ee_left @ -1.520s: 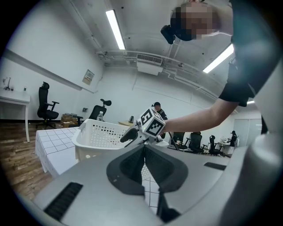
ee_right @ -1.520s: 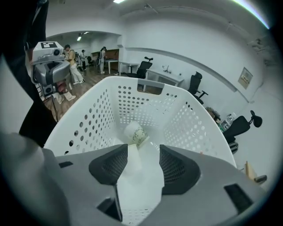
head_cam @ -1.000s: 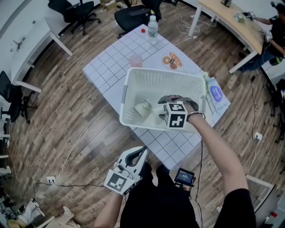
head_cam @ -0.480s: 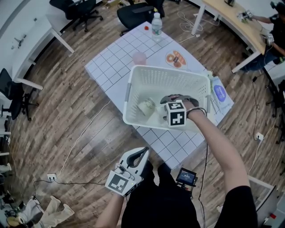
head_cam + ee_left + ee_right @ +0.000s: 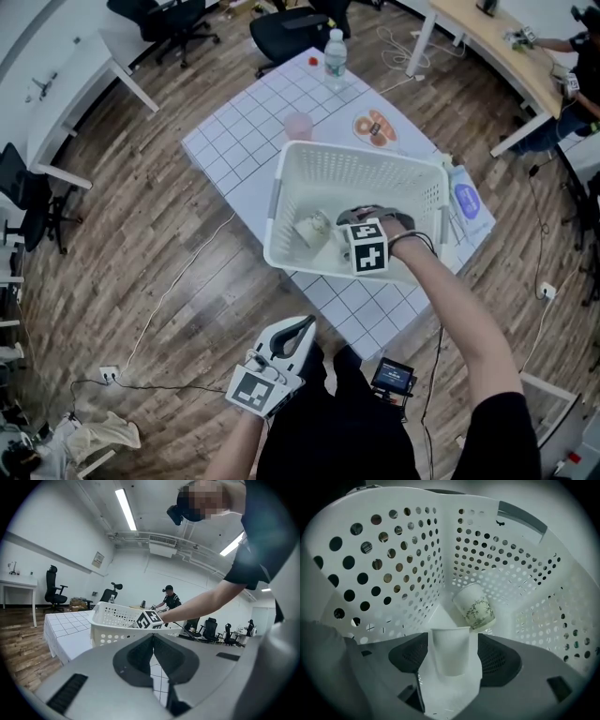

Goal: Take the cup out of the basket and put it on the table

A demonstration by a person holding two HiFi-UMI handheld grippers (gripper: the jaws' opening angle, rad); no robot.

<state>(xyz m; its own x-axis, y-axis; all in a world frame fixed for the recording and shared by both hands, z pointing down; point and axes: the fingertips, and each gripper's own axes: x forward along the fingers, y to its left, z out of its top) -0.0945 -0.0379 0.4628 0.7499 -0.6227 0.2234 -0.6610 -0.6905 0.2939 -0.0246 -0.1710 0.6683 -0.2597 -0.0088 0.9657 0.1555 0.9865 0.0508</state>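
Cup point(image 5: 450, 657) loose between right gripper's point(image 5: 452, 644) opening jaws, low inside basket point(image 5: 445, 550) walls; left gripper point(image 5: 152, 639) closed.

basket point(image 5: 361, 173): one | cups in it: two, plain white cup point(image 5: 450, 651) and bamboo-print cup point(image 5: 474, 605) | pink cup point(image 5: 298, 125): one | bottle point(image 5: 335, 47): one | plate point(image 5: 375, 128): one

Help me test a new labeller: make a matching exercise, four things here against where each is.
Things:
1 basket
2 pink cup
3 bottle
4 leaf-print cup

Places:
a on its side inside the basket
b far corner of the table
c near half of the table
d on the table, between bottle and basket

Pairs: 1-c, 2-d, 3-b, 4-a
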